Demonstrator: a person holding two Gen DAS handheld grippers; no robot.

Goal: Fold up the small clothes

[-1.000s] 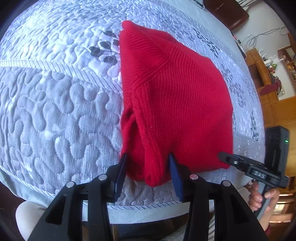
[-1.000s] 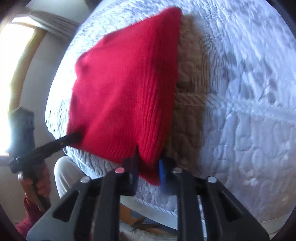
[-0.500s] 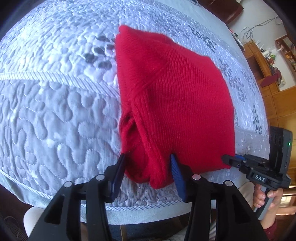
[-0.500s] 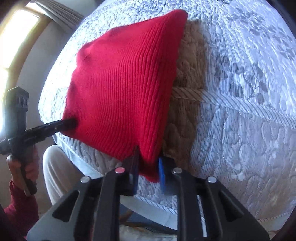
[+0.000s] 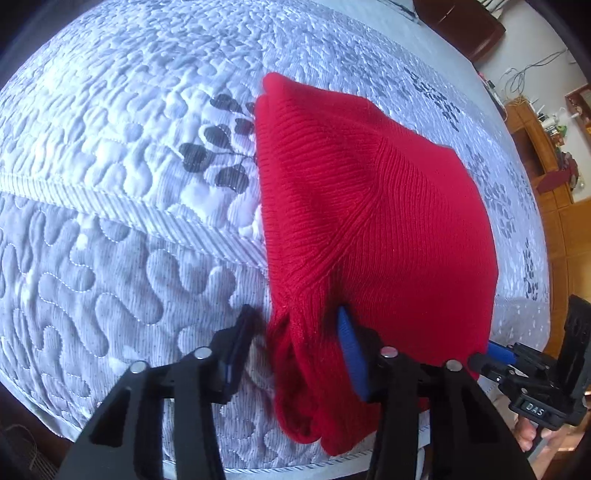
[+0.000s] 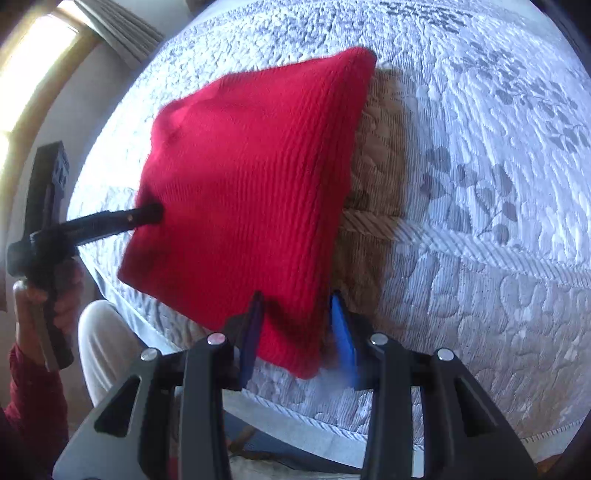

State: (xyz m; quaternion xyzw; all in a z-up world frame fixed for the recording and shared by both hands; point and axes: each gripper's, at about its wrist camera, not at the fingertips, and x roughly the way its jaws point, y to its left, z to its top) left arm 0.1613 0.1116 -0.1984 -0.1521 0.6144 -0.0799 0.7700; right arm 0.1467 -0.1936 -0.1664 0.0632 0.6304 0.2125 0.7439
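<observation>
A folded red knit sweater lies on the quilted bed cover; it also shows in the right wrist view. My left gripper is open, its jaws spread on either side of the sweater's near left corner. My right gripper is open too, its blue pads standing apart around the sweater's near right corner. The right gripper also shows in the left wrist view at the sweater's right corner, and the left gripper shows in the right wrist view at the left edge.
The white and grey quilted cover fills the bed, its front edge close below the grippers. Wooden furniture stands at the right. A window with a curtain is at the upper left.
Both grippers have opened: the right one was shut on the sweater corner and its jaws now stand apart. The left jaws have spread wider. The sweater has settled on the bed.
</observation>
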